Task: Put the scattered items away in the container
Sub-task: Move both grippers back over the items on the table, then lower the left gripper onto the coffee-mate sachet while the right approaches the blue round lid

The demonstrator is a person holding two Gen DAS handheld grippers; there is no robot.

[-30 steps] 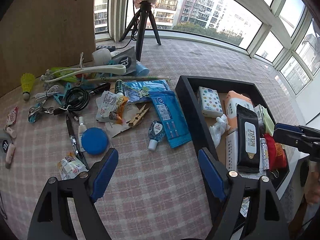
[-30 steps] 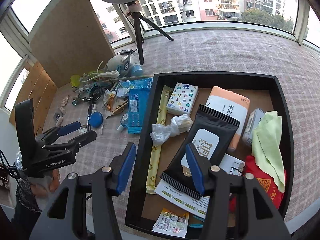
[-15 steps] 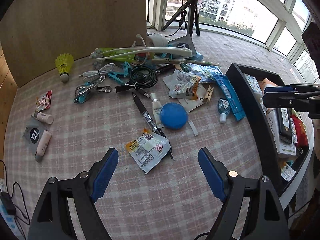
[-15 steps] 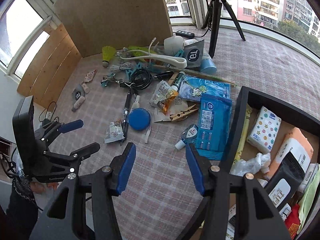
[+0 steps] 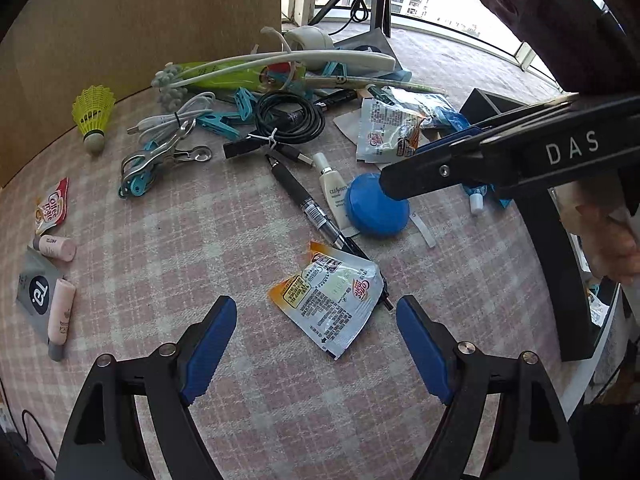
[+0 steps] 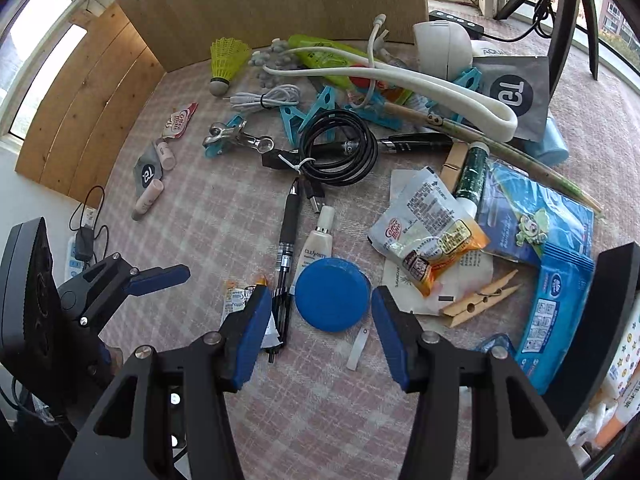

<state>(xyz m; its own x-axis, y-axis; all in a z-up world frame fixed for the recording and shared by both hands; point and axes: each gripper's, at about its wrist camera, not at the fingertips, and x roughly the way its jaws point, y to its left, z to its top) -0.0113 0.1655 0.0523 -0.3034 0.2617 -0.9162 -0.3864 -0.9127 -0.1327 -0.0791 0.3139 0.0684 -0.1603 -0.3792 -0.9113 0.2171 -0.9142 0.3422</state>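
Scattered items lay across the checked cloth of the desk (image 5: 168,240), with the blue round lid (image 5: 376,210) taken here as the landmark.

Through the left wrist camera, the left tool (image 5: 316,340) hung released over the cloth, nothing between its blue pads. Between them, just nearer the camera than the lid, lay a creamer sachet (image 5: 330,300), flat and partly covering the tip of a black pen (image 5: 308,204). That pen ran along the lid's left side, with a small white tube (image 5: 334,192) touching the lid between them. Beyond the lid sat a coiled black cable (image 5: 290,118), and far to its left a yellow shuttlecock (image 5: 93,114). The right tool's black arm crossed just above the lid from the right, hiding part of its edge. The black container (image 5: 554,280) stood well right of the lid, only its wall showing.

Through the right wrist camera, the right tool (image 6: 316,320) stood released, its pads wide apart on either side of the lid (image 6: 332,294), not touching it. The pen (image 6: 288,232) lay just left of the lid and the tube (image 6: 320,240) touched its far edge. A crumpled creamer packet (image 6: 428,236) sat right of the lid, with a wooden clothespin (image 6: 480,294) further right. The container's dark wall (image 6: 608,320) rose at the far right of the lid. The left tool (image 6: 160,276) was low, well left of the lid; whether it was parted could not be told from this side.
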